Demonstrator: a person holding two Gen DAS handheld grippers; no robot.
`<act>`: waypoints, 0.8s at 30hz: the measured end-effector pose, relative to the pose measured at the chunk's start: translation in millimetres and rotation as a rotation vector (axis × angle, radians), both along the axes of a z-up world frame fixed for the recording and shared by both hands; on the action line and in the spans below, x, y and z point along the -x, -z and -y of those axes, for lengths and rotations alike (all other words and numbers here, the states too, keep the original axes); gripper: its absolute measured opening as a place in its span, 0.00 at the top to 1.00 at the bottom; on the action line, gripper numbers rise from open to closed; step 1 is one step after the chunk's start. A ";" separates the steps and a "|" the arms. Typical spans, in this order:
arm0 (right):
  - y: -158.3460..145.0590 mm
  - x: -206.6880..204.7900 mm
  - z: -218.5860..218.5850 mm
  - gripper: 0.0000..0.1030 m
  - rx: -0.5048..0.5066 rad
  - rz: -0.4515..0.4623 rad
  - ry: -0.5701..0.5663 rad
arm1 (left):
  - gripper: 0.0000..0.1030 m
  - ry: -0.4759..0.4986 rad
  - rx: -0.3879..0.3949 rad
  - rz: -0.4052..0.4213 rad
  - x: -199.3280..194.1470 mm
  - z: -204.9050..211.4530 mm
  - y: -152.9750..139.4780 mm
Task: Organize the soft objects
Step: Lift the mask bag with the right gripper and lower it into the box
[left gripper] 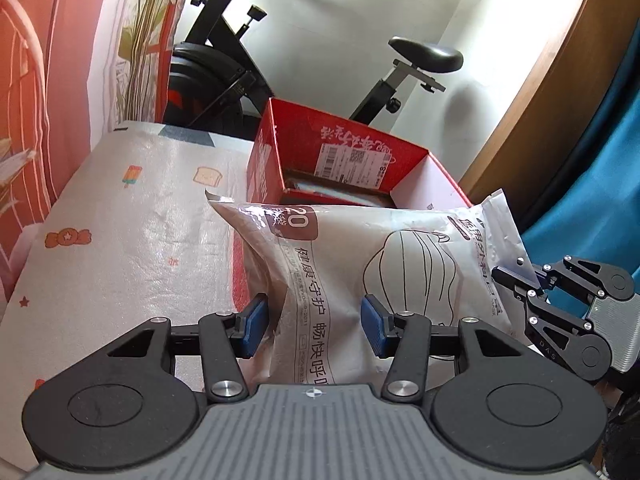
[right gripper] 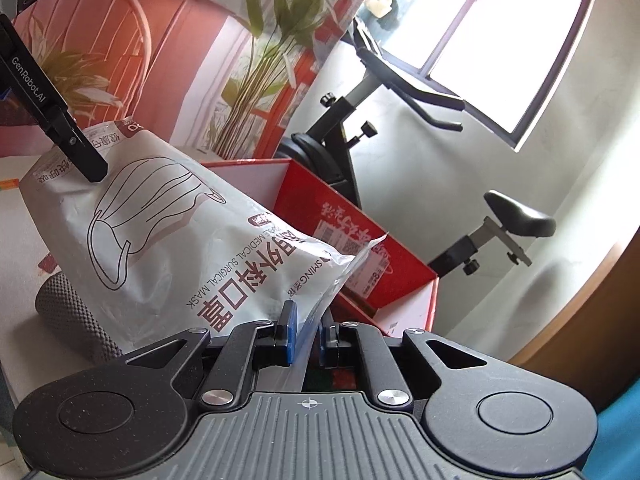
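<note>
Gripping mask pack [left gripper: 360, 264] mid-body, left tongs [left gripper: 314, 322] half open; right tongs [right gripper: 308, 338] pinched nearly closed on pack's edge seal

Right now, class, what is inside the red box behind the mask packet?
The red box stands open. A white shipping label shows on its inner wall, and some flat packets lie at the bottom. The mask packet hides the nearer part of the inside.
</note>
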State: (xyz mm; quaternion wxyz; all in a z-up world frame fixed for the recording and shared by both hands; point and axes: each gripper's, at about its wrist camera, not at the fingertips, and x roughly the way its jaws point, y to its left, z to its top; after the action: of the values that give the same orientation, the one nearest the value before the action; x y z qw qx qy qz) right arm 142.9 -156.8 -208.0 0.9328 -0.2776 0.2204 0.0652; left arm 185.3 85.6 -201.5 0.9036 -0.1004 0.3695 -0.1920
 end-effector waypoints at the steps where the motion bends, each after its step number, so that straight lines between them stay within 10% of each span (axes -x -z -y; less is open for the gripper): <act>1: -4.5 0.0 0.7 0.91 -0.001 0.014 -0.001 | 0.49 -0.006 0.010 0.014 0.2 0.3 -5.4; 24: -92.7 -70.9 50.7 0.90 0.084 0.277 0.044 | 0.49 -0.055 0.090 0.338 -56.9 46.6 -89.8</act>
State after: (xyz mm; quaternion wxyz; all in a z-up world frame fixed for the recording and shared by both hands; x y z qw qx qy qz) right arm 213.9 -207.5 -115.2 0.9430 -0.3179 0.0980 -0.0036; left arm 242.3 39.1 -111.8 0.9523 -0.1173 0.2006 -0.1976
